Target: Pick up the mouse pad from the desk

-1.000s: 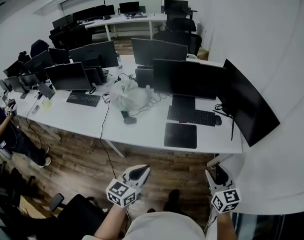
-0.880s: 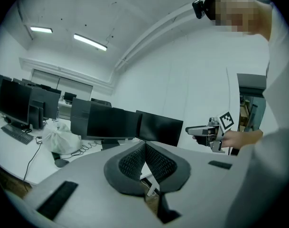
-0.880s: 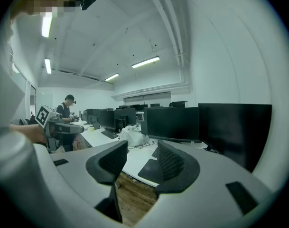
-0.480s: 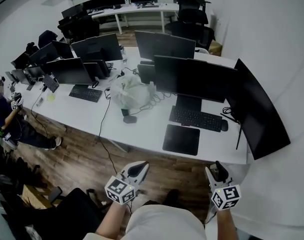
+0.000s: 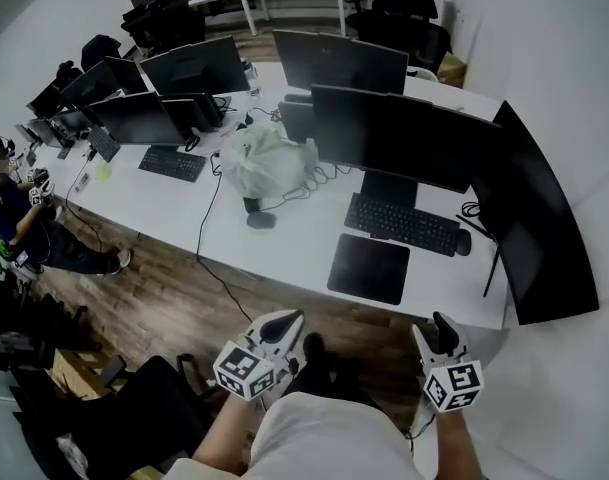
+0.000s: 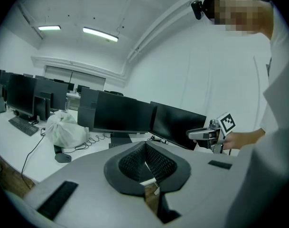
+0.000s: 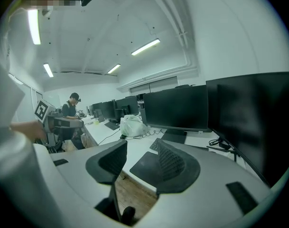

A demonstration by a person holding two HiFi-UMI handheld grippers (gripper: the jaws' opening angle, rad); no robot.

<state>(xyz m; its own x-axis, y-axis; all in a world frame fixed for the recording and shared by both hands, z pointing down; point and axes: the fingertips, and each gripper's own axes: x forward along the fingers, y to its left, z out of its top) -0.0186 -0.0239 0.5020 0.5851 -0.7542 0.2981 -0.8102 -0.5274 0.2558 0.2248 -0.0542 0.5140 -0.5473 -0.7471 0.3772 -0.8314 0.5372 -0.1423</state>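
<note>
The black mouse pad (image 5: 369, 268) lies flat near the front edge of the white desk (image 5: 284, 240), in front of a black keyboard (image 5: 402, 225). Both grippers hover over the wooden floor, short of the desk edge. My left gripper (image 5: 292, 319) is below and left of the pad, and its pads meet with nothing between them (image 6: 144, 148). My right gripper (image 5: 441, 321) is below and right of the pad. In the right gripper view its jaws stand apart (image 7: 142, 144) and empty, with the mouse pad (image 7: 143, 167) showing through the gap, still some way ahead.
A mouse (image 5: 462, 242) sits right of the keyboard. Dark monitors (image 5: 404, 138) stand behind it, with a curved one (image 5: 539, 238) at the desk's right end. A white plastic bag (image 5: 264, 161) and a second mouse (image 5: 261, 220) lie to the left. A person (image 5: 6, 218) sits at far left.
Both grippers and the head camera have come closer to the desk, and the mouse pad now looks larger and nearer. The jaws look as before.
</note>
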